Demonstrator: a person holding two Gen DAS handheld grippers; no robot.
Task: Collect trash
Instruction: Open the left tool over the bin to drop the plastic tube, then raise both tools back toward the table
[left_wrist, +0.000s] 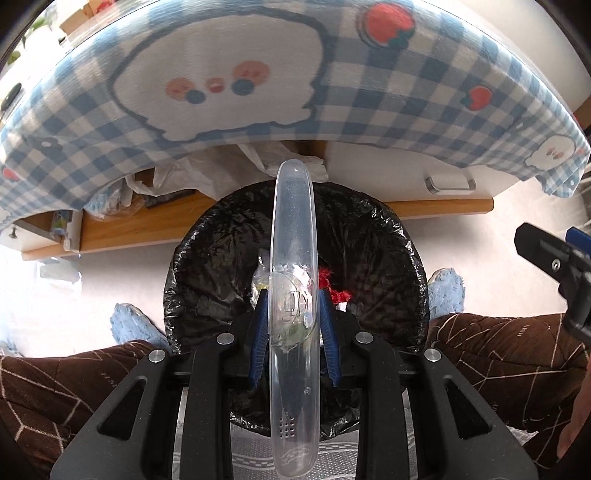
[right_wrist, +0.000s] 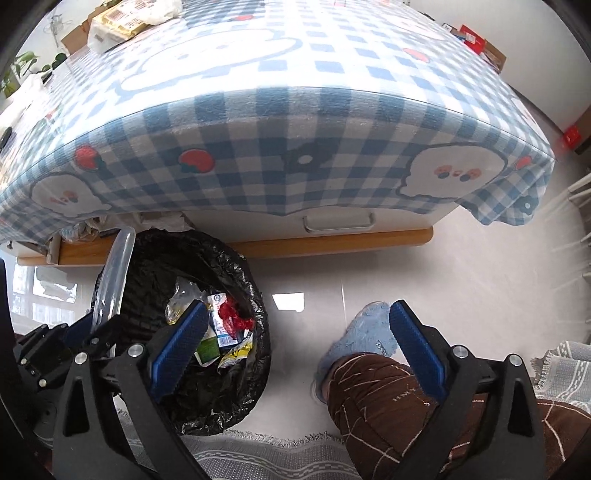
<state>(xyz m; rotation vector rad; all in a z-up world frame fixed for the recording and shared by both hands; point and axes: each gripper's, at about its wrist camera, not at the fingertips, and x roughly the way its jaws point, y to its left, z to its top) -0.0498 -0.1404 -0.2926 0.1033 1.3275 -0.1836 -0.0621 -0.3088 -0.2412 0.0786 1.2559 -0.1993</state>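
My left gripper (left_wrist: 293, 317) is shut on a clear plastic lid (left_wrist: 293, 258), held on edge between its blue pads directly over the bin. The bin (left_wrist: 376, 236) is round, lined with a black bag, and stands on the floor between the person's knees. In the right wrist view the same clear plastic lid (right_wrist: 110, 273) stands over the bin's left rim, and the bin (right_wrist: 243, 280) holds several pieces of trash: a small carton (right_wrist: 219, 325), red wrapping (right_wrist: 232, 317), crumpled wrappers. My right gripper (right_wrist: 299, 332) hangs open and holds nothing, to the right of the bin above a knee.
A table under a blue checked cloth (right_wrist: 280, 147) overhangs just beyond the bin, with a white drawer and handle (right_wrist: 338, 223) beneath. The person's brown quilted trousers (right_wrist: 388, 398) and blue slippers (left_wrist: 129, 325) flank the bin. A grey rug (right_wrist: 258, 458) lies at the near edge.
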